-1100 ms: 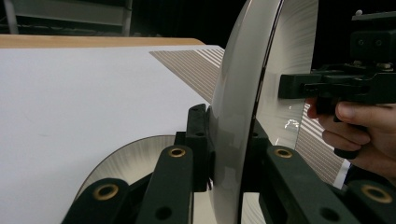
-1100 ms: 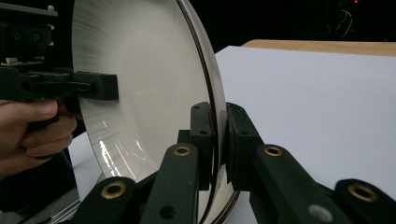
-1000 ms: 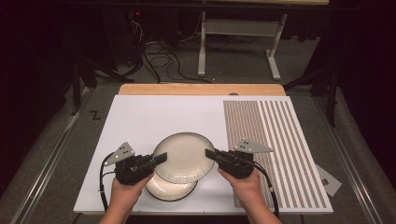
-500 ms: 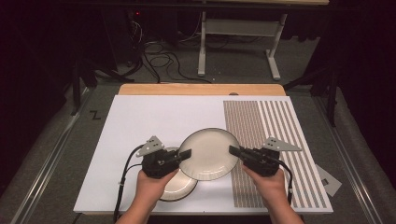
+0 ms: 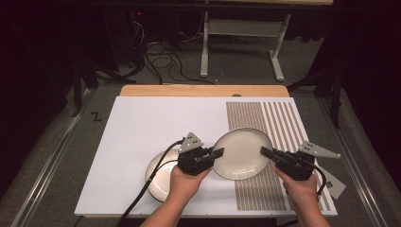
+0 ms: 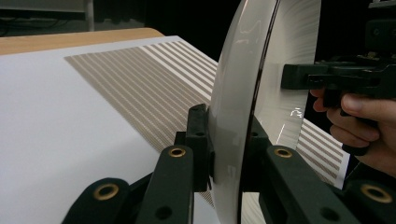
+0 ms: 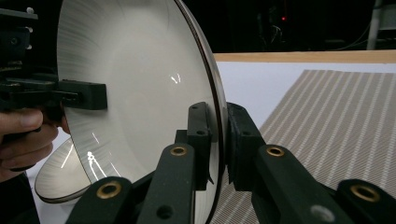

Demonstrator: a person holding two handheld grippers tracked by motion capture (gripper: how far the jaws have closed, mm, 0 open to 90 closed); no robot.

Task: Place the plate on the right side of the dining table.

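White plate (image 5: 243, 153), both hand-held grippers clamped on its rim, half-hides lower plate (image 5: 161, 177).

Cream plate (image 5: 242, 153) with dark rim, white board (image 5: 142, 132), tan stripes (image 5: 279, 123), black tools

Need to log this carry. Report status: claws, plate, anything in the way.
Left claw and right claw both shut on upper plate rim, opposite sides. Plate held over striped mat. Second plate on table under left hand. Nothing in the way.

letter "Z" mark (image 5: 96, 116), on grey floor (image 5: 56, 142)
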